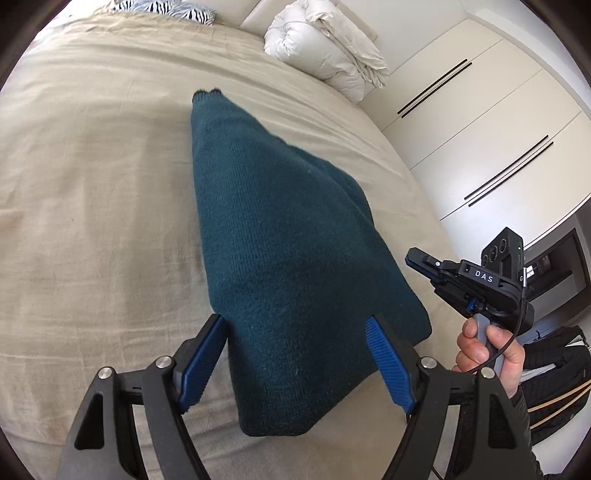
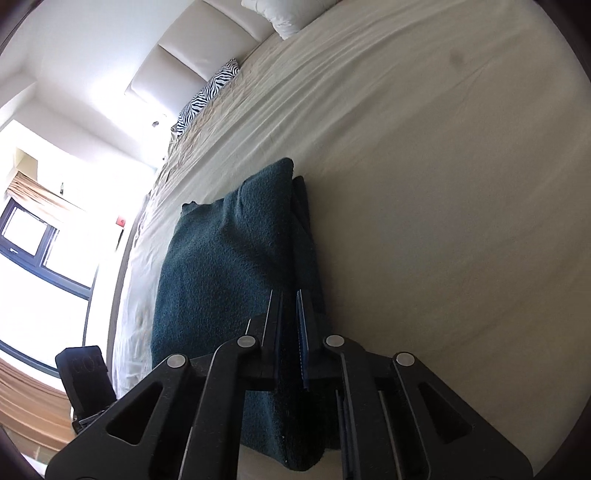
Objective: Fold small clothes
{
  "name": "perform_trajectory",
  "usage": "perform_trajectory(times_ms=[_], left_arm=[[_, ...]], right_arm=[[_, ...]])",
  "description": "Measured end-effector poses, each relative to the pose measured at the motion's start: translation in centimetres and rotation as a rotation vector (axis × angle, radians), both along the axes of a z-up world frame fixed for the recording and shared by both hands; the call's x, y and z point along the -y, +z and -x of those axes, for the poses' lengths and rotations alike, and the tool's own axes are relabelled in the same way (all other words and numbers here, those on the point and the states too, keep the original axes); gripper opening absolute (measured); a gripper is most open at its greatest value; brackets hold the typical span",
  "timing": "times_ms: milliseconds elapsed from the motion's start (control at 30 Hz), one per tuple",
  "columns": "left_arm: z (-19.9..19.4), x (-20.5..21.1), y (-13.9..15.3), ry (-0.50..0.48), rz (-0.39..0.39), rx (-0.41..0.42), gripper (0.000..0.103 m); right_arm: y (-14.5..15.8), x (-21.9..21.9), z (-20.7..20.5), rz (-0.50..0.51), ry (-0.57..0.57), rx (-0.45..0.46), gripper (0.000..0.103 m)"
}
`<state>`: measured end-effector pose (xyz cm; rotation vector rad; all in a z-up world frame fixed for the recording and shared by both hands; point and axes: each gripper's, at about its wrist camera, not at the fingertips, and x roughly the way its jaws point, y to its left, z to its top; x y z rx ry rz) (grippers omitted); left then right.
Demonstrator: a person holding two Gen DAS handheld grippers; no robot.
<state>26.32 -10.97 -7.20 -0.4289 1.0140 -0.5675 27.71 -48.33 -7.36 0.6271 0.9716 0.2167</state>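
Folded teal sweater [image 1: 280,236] on a beige bed sheet [image 1: 92,192], one gripper at either side of its near end.

Left to right: a zebra-print pillow [image 1: 177,9] lies at the head of the bed; the left gripper [image 1: 295,328] stands with jaws wide apart over the sweater's near end, its blue pads [image 1: 201,363] to either side of the knit and not pressing on it; the sweater lies lengthwise, tapering towards the far end; a rolled white duvet [image 1: 325,48] sits at the far right corner; the right gripper [image 1: 415,258], held in a hand [image 1: 487,354], has its jaws closed, and in its own view the fingers [image 2: 275,325] stand against the sweater's edge; whether they pinch cloth cannot be told; white wardrobe doors [image 1: 480,122] close the scene.
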Motion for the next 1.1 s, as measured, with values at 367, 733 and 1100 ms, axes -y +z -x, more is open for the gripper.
perform_trajectory(times_ms=[367,733,1100], left_arm=[[-6.0,3.8,2.3,-0.088,-0.039,0.107,0.074],[-4.4,4.2,-0.9,-0.098,-0.074,0.156,0.069],[-3.7,3.4,-1.2,-0.103,-0.078,0.185,0.069]], right_arm=[[2.2,-4.9,-5.1,-0.189,0.165,0.087,0.007],[-4.9,-4.6,-13.7,-0.235,0.007,-0.088,0.0],[-3.2,-4.5,-14.0,-0.139,-0.099,-0.001,0.005]])
